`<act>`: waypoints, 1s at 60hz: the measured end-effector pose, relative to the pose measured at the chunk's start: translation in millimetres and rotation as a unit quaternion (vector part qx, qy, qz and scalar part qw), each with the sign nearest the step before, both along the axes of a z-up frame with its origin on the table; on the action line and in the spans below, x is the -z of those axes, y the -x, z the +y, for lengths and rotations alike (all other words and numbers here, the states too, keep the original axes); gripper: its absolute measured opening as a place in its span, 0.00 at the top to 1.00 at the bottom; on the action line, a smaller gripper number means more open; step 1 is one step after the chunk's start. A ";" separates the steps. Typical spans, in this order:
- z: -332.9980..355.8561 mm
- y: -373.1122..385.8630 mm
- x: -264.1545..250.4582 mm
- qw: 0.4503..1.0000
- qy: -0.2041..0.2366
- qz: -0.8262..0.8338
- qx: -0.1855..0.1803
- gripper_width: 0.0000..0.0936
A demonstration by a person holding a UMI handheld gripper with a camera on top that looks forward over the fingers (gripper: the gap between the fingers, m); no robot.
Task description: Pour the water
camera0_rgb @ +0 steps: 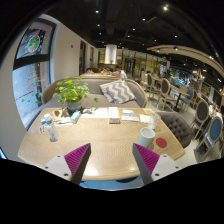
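two fingers (76, 157) of the gripper (112, 160) sit spread wide over the near edge of a wooden table (105, 140), nothing between them. a white cup (147, 135) stands on the table just beyond the right finger, red coaster (161, 143) right beside it. potted plant (72, 94) at the table's far left.

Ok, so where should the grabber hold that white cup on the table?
Grip the white cup around the middle of its round wall, jaws on either side, coming in level from the near table edge. It stands upright on the wooden table, beyond the right finger, sides free. No handle is visible. The gripper is open and empty.
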State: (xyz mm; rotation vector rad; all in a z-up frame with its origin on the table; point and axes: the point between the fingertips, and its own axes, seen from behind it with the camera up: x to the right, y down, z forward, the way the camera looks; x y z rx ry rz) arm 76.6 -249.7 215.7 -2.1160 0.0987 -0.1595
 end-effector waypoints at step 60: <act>229.5 320.8 147.9 0.993 -0.072 0.043 -0.080 0.11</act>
